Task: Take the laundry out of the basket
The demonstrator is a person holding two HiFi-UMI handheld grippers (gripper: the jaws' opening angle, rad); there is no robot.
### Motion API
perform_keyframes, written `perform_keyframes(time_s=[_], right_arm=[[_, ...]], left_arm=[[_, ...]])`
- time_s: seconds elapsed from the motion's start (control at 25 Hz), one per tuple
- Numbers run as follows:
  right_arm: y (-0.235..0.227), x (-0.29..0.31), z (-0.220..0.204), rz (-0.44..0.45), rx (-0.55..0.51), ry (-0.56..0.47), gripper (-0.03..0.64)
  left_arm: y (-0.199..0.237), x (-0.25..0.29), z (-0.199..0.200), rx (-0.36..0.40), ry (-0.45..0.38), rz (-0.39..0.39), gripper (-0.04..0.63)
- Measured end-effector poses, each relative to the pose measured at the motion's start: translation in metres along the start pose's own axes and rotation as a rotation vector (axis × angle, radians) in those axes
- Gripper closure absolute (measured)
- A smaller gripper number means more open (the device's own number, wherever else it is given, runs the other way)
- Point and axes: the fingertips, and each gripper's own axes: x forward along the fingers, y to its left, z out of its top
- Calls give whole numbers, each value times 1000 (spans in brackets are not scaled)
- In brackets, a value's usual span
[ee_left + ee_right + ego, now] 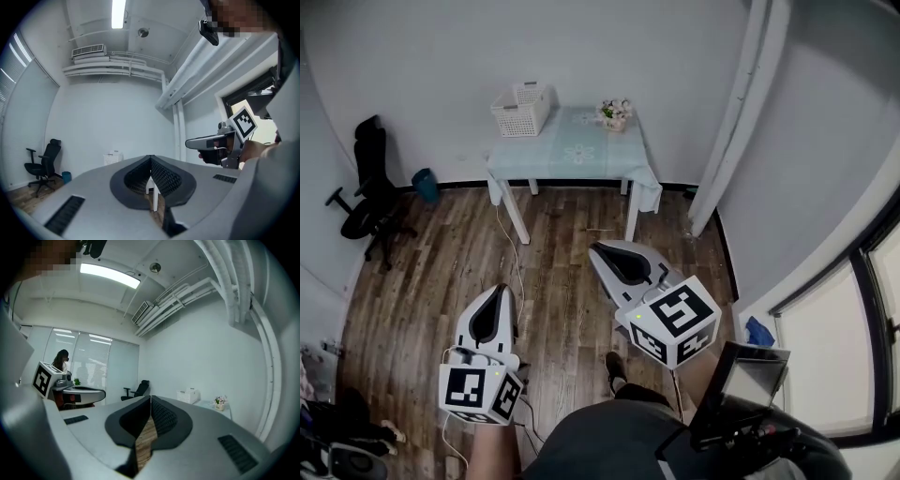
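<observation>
A white slatted laundry basket (522, 109) stands on the far left corner of a small table (572, 150) with a pale blue cloth, against the back wall. What lies inside it cannot be made out. My left gripper (500, 289) and right gripper (598, 248) hang over the wooden floor, well short of the table, both pointing toward it. Both are shut and hold nothing. The basket (113, 158) appears small and far off beyond the left gripper (150, 158), and again as the basket (188, 395) beyond the right gripper (150, 397).
A flower pot (615, 113) sits on the table's far right. A black office chair (366, 187) and a blue bin (425, 184) stand at the left wall. A thin cable (511, 244) runs across the floor. White pipes (731, 112) and a window are on the right.
</observation>
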Motion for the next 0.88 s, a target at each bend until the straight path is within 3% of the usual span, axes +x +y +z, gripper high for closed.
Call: perform_keyframes(time_s=[0.16, 0.48, 0.88], right_arm=[[-43, 31, 3, 21, 38, -19, 600], [-119, 76, -1, 41, 62, -28, 600], [-195, 115, -18, 89, 68, -5, 600]], left_arm=[[16, 46, 2, -50, 0, 30, 586], [29, 133, 8, -62, -5, 52, 586], [39, 208, 2, -5, 36, 119, 586]])
